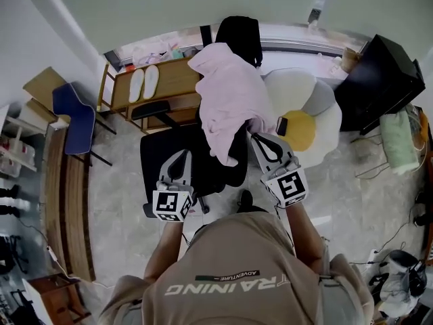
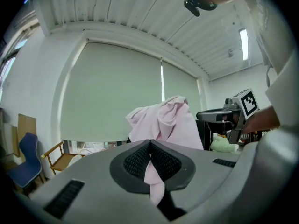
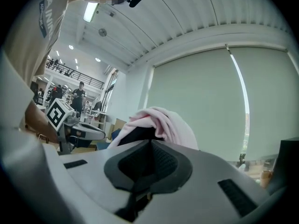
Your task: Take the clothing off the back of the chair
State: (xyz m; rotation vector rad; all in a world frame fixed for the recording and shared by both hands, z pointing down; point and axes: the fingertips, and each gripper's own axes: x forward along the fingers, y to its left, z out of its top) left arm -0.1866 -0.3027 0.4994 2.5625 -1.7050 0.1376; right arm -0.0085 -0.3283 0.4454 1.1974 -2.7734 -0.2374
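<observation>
Mostly covered by the pink garment: the back of the black chair, with only its top edge and the seat left showing. Cut off at the bottom of the head view by the person's own shirt: both forearms. Hard to make out in the right gripper view: the dark seam between the pads, with no pink visible there and any nipped cloth impossible to confirm.

Garment draped over the chair back; long axis, in the head view, running from the far top of the back down toward the person; bunched into a hump at the top, lower edge hanging above the seat between the two grippers.

Pale pink, thin and soft, heavily creased, with deep folds; in the left gripper view a crumpled heap against the pale window blind; in the right gripper view a rounded pink fold over something dark.

Left gripper: jaws pressed together on a narrow strip of the pink cloth, the strip hanging out below the pads.

Right gripper: jaws fully together; tip at the lower right edge of the garment, near a yellow-and-white cushion.
</observation>
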